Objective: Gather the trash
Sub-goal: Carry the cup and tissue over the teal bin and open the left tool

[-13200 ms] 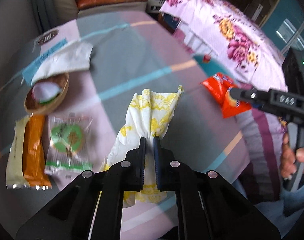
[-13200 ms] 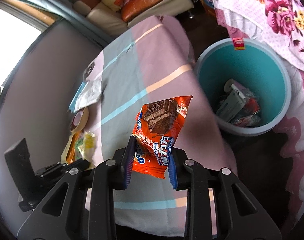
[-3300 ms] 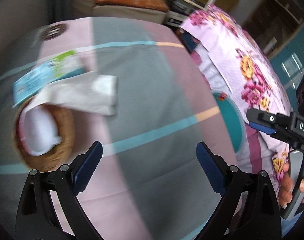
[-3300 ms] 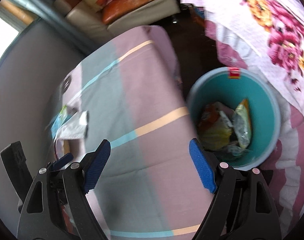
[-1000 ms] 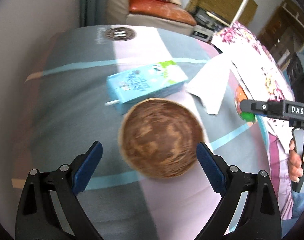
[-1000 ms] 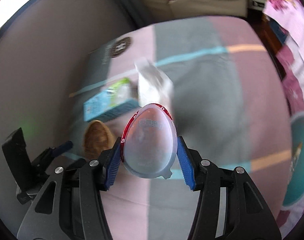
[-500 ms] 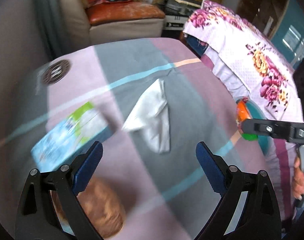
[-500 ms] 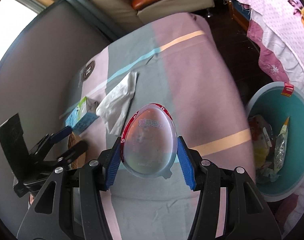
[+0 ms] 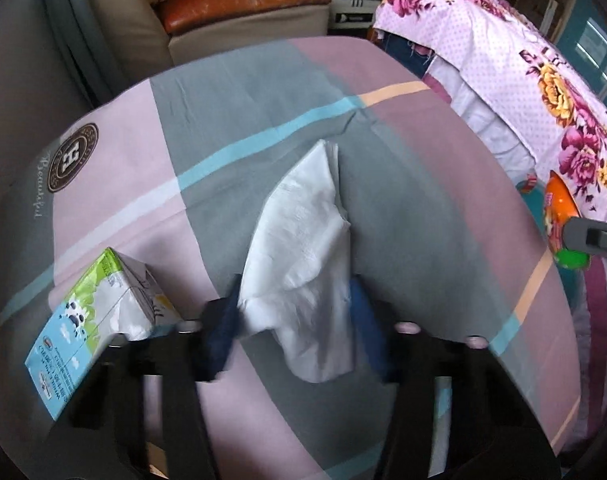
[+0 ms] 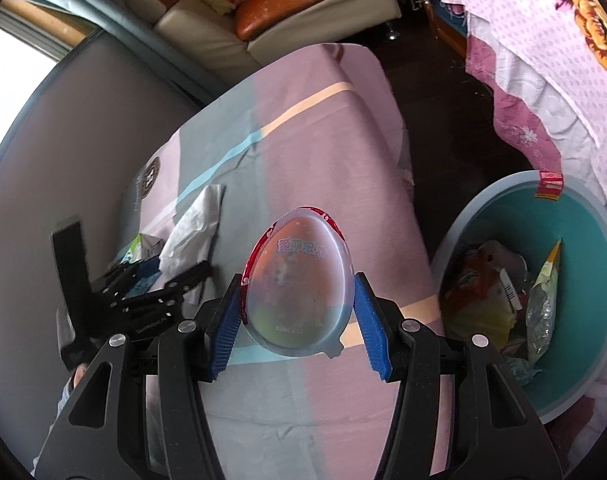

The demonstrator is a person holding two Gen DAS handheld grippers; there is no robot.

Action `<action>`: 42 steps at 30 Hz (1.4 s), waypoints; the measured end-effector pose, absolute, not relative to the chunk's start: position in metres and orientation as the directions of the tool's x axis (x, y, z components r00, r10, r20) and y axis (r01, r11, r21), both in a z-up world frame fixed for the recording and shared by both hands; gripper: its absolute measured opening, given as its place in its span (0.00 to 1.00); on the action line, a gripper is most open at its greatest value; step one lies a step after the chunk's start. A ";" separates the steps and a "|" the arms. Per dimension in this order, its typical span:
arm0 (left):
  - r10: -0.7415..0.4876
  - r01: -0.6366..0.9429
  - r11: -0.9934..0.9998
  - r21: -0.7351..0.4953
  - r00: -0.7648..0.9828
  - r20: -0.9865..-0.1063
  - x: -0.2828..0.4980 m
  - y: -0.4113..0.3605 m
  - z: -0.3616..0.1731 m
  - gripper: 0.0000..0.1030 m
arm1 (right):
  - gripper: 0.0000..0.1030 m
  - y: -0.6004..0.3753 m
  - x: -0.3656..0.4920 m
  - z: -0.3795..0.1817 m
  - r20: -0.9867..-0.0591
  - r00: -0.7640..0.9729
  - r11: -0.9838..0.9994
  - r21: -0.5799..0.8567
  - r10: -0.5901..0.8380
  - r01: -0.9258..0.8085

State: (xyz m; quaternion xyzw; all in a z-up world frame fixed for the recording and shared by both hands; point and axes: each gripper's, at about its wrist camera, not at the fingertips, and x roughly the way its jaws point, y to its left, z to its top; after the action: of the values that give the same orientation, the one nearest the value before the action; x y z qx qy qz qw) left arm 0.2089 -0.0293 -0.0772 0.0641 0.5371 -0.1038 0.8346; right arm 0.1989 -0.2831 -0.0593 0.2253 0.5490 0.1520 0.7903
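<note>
The egg-shaped plastic package (image 10: 299, 280) sits at frame centre, clamped between the blue pads of the right gripper (image 10: 297, 316), above the cloth-covered table (image 10: 311, 128); the teal trash bin (image 10: 575, 216) is at right; the left gripper (image 9: 295, 328), wide open half a second ago, now closes around the white tissue (image 9: 303, 248), blurred; a milk carton (image 9: 99, 324) lies at lower left.

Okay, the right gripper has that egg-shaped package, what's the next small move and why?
Probably swing the right gripper rightward over the teal bin: the egg-shaped package is clamped between its pads above the tablecloth, and the bin, already holding wrappers, sits just beside the table.
</note>
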 end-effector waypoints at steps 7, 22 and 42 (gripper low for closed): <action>-0.132 0.182 0.981 -0.060 0.417 -0.899 0.189 -0.033 -0.065 0.15 | 0.50 -0.296 0.192 -0.062 -0.791 0.375 0.848 0.529 0.484 0.022; -0.281 0.368 0.920 -0.131 0.391 -0.876 0.132 -0.150 -0.031 0.15 | 0.50 -0.372 0.137 -0.043 -0.760 0.482 0.826 0.550 0.436 0.121; -0.325 0.530 0.836 -0.140 0.273 -0.906 0.119 -0.263 -0.053 0.15 | 0.50 -0.475 0.093 -0.054 -0.754 0.550 0.777 0.568 0.358 0.272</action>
State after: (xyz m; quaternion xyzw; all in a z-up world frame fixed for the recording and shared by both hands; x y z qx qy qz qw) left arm 0.1188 -0.2626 -0.0530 0.0955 0.5391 -0.2699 0.7921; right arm 0.0932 -0.4750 -0.0541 0.3329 0.4734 0.0263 0.8151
